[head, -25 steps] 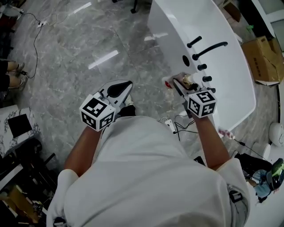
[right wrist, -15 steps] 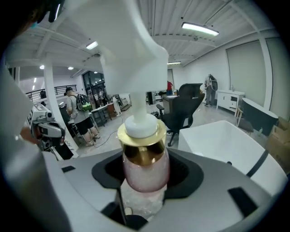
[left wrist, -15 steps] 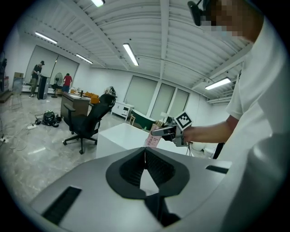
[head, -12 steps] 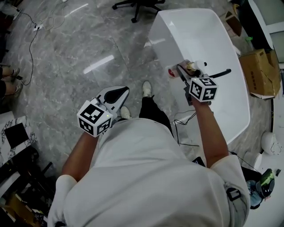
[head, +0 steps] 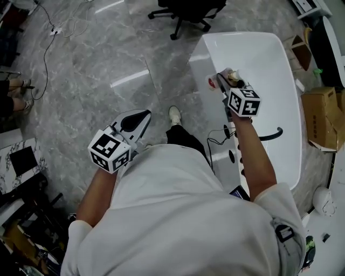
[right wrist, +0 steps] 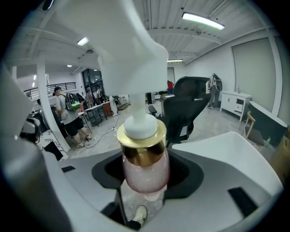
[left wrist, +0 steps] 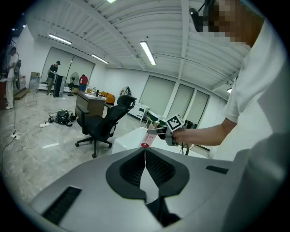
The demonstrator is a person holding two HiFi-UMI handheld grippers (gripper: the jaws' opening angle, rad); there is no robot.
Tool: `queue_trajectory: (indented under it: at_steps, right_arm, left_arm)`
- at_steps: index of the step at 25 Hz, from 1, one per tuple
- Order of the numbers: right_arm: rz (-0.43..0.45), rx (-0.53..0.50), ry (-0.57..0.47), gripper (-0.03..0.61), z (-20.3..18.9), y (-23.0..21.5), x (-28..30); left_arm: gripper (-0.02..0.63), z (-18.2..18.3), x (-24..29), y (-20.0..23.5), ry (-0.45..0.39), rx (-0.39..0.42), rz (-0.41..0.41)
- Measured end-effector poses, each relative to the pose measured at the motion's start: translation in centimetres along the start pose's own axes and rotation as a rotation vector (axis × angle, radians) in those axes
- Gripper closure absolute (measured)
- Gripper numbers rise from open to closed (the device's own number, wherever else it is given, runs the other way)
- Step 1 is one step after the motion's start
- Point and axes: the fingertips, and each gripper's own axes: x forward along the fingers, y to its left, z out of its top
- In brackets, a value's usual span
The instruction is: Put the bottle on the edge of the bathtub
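My right gripper [head: 226, 82] is shut on a pink bottle [head: 230, 78] with a gold collar and a white pump. It holds the bottle over the near rim of the white bathtub [head: 269, 64], towards the tub's far end. In the right gripper view the bottle [right wrist: 145, 170] stands upright between the jaws, and its pump head fills the top of the picture. My left gripper [head: 141, 116] hangs over the floor left of the person's leg, shut and with nothing in it. The left gripper view shows its pads [left wrist: 154, 167] meeting, with the right gripper [left wrist: 164, 132] and bottle [left wrist: 148, 136] beyond.
A black faucet [head: 269, 135] and knobs sit on the tub's rim behind the right hand. A black office chair [head: 186, 11] stands past the tub's far end. Cardboard boxes [head: 321, 116] lie to the right. Cables [head: 48, 48] run across the marble floor at the left.
The person has walked along the tub. The right gripper carried the bottle past the faucet towards the tub's far end, and the left gripper travelled along with it, still shut.
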Motion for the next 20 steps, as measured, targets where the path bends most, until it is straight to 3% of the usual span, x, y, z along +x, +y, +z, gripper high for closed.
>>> queue_trajectory:
  at_steps: [7,20]
  right_arm:
    - [-0.046,0.021,-0.004,0.354,3.6,-7.5,9.2]
    - [-0.131,0.030,0.023,0.354,5.4,-16.9,22.8]
  left_arm:
    - [0.595,3.8,5.3,2.7,0.020,-0.019,0.046]
    - [0.595,5.0,9.0,7.2,0.057,-0.118,0.162]
